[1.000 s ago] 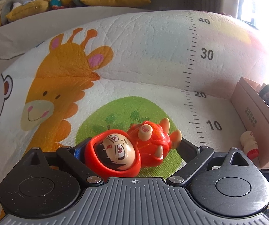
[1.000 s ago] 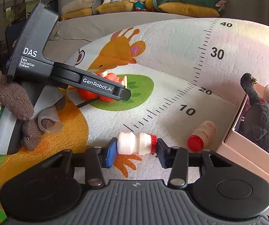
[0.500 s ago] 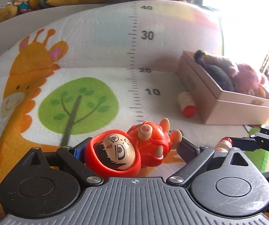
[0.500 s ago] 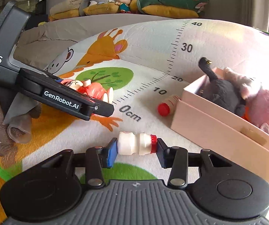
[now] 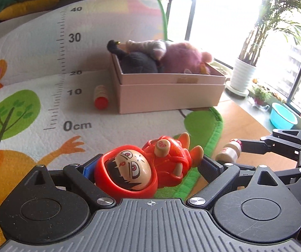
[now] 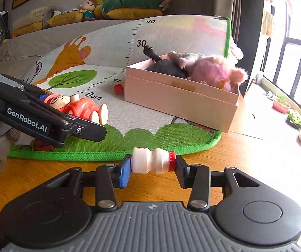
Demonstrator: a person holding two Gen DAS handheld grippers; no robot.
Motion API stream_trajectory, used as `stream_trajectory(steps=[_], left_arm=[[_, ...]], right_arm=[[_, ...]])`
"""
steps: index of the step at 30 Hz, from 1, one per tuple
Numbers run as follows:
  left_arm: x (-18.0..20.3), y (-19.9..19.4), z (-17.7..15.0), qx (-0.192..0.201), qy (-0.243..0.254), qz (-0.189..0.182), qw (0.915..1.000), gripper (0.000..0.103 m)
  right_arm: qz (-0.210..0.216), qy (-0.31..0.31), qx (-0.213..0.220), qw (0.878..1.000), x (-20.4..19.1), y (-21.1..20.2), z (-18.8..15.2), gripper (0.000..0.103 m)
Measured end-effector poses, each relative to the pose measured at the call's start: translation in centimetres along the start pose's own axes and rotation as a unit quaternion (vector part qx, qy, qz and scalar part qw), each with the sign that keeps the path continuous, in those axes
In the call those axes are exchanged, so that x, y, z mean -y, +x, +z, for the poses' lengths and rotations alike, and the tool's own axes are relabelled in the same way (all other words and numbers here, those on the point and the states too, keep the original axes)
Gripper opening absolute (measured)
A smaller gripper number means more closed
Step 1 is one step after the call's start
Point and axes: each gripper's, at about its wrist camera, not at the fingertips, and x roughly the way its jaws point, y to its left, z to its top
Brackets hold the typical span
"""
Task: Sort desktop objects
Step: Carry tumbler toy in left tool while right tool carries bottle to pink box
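My left gripper (image 5: 148,168) is shut on a red toy figure (image 5: 144,168) with a painted face, held above the play mat's green front edge. From the right wrist view that same figure (image 6: 77,106) lies sideways in the left gripper (image 6: 87,126). My right gripper (image 6: 151,167) is shut on a small white bottle (image 6: 152,160) with a red cap, held end to end over the wooden table. In the left wrist view the bottle (image 5: 229,152) shows at the right. A pink box (image 5: 169,92) holds plush toys (image 5: 184,55). A second red-capped bottle (image 5: 101,98) lies beside the box.
The play mat (image 5: 35,109) with a ruler print covers the table and curls up at the back. Bare wooden table (image 6: 244,157) lies right of the mat. A potted plant (image 5: 242,75) and a blue bowl (image 5: 283,116) stand by the window. Plush toys (image 6: 129,4) line a back shelf.
Both grippers have swung right with their toys held. The pink box has come to the centre of both views, and the right gripper is now over bare table past the mat's edge.
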Motion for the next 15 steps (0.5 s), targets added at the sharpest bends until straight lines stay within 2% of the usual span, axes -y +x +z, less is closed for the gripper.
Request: stream_trajectory(steps=[6, 15], left_arm=[[1.8, -0.6, -0.7, -0.006, 0.024, -0.007, 0.9997, 0.097], [2.0, -0.6, -1.7, -0.023, 0.031, -0.009, 0.9992, 0.097]], right_arm=[[-0.005, 0.017, 0.004, 1.000, 0.5, -1.1, -1.0, 0.043], [-0.005, 0.028, -0.001, 1.000, 0.5, -1.7, -1.7, 0.043]])
